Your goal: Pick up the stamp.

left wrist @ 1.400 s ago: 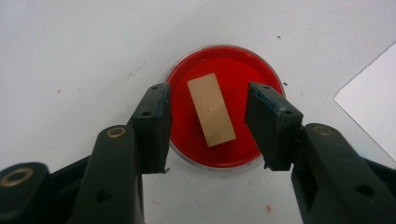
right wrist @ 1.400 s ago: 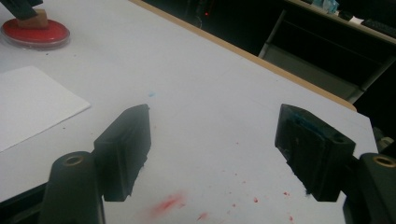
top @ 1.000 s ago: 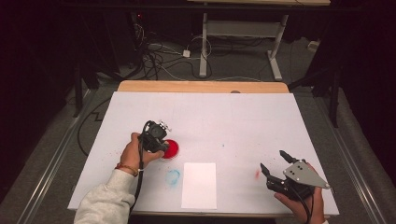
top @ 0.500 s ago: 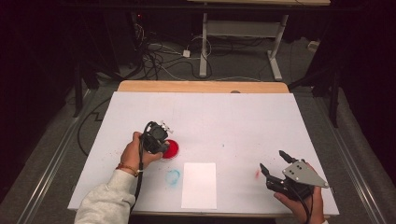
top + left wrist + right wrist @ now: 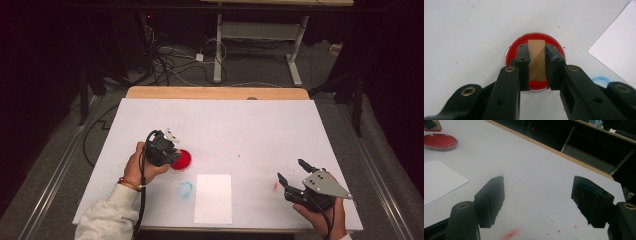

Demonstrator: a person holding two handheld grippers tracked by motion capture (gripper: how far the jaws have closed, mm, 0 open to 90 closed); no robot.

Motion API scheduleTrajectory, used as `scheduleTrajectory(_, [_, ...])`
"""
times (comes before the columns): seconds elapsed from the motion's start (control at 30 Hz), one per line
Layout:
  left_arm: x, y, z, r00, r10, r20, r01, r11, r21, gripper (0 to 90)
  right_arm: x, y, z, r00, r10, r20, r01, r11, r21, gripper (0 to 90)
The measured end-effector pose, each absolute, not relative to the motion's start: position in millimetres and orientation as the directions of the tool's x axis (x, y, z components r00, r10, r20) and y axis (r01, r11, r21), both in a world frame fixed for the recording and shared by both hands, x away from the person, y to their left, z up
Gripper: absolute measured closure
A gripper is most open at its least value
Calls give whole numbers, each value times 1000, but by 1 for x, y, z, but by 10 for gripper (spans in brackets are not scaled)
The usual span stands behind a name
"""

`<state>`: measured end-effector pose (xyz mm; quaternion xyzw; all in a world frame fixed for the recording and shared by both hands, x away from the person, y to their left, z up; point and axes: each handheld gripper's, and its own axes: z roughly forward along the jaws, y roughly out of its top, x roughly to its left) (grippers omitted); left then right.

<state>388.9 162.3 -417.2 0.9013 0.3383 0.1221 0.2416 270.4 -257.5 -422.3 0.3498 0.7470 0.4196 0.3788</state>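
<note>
Wooden rectangular stamp block (image 5: 537, 60) is clamped in the left gripper (image 5: 537, 65) over the round red ink dish (image 5: 524, 42); it should be pressed down evenly. Right gripper (image 5: 539, 202) jaws are held wide apart, empty.

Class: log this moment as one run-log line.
left tongs: shut on block over red dish | right tongs: open, idle

the far half of the tabletop (image 5: 220, 115) lies bare, open to pass from left edge to right edge. near the front edge a white paper sheet (image 5: 213, 198) lies flat. left of it, the red dish (image 5: 182, 160) is the only raised obstacle.
</note>
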Motion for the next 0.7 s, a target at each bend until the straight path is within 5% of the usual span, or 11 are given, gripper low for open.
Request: scheduleTrajectory(0.7, [384,159,-415,776,630,35,519,-669,532,738,272,-255,-424,-476,833,-283,208,420,883,267])
